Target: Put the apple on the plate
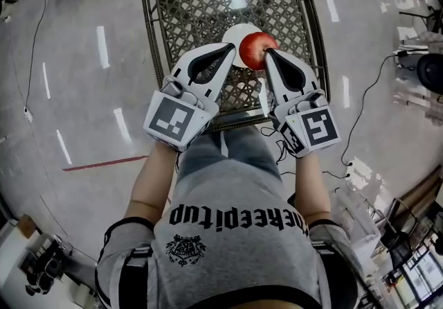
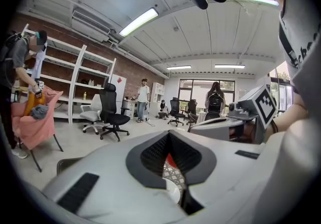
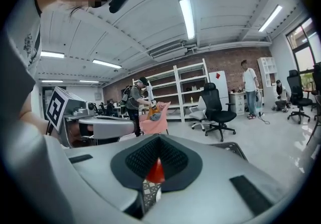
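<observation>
Forearms [image 1: 156, 183] reach forward from the person's grey shirt [image 1: 235, 190], each carrying a gripper with its marker cube turned up toward the head camera. Nearest the body on the left, the left gripper [image 1: 230, 49] points at the left side of the plate [image 1: 235, 36]. Its jaws are closed tip to tip with nothing between them. From its own view only a sliver of the apple [image 2: 170, 160] and the plate's white rim show through the hollow behind the tips.

The right gripper [image 1: 270, 53] comes in from the other side, its tip touching or just beside the apple's right flank. Its jaws are likewise together and grip nothing; the fruit merely shows beyond them.

The apple sits on the plate, toward its right side, so the task looks done to me. I'd guess the grippers angle inward because they bracket the fruit, ready to steady it should it roll.

The plate rests near the middle of the lattice worktop [image 1: 194, 10], sensibly away from the rim. Beyond lie pale floor [image 1: 83, 93] and trailing cables [image 1: 367, 100].
</observation>
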Available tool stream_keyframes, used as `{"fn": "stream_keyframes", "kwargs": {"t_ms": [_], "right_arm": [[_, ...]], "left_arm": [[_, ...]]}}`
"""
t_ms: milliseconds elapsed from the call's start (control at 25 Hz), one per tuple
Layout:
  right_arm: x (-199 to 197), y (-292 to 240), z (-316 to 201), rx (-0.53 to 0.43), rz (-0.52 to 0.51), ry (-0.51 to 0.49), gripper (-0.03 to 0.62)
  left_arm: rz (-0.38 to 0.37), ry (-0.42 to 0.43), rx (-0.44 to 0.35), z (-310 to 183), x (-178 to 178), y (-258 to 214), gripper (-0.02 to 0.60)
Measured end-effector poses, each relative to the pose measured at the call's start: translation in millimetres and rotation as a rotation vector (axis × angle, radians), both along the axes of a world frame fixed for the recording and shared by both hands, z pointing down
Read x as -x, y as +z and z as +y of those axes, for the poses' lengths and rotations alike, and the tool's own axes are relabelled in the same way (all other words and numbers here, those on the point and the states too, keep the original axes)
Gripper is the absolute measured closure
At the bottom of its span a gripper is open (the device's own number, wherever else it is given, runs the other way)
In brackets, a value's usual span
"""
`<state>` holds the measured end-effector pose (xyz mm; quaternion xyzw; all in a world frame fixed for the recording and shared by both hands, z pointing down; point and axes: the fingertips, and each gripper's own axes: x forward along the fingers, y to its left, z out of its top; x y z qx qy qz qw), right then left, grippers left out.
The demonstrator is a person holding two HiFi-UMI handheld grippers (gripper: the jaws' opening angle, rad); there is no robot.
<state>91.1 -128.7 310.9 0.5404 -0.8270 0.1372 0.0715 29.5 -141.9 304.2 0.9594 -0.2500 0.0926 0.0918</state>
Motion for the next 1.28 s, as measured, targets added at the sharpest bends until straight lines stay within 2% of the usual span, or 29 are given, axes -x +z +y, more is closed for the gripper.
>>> {"fn": "stream_keyframes", "kwargs": {"t_ms": [80,360,560,760,1280], "right_arm": [[-0.9,5.5,-6.0,0.008,-0.002,-0.01,0.58],[-0.3,31.3,-23.1,0.049,-0.002,-0.04,0.58],[-0.1,47.0,-26.7,0.073,-0.003,-0.054,0.58],[-1.1,57.5,-25.4,0.091,-0.006,-0.057,0.58],[-7.3,91.8,-28.0,0.145,0.0,-0.069,0.58]], "left_arm": [[0.01,-0.008,-0.014,-5.1,-1.3,2.4,0.563],[0.001,-0.056,0.033,-18.4,4.4,23.9,0.563],[0.008,-0.08,0.019,-23.1,7.1,31.3,0.563],[-0.034,-0.087,0.097,-14.3,8.2,36.7,0.563],[-0.044,-0.1,0.134,-8.8,1.7,55.6,0.563]]}}
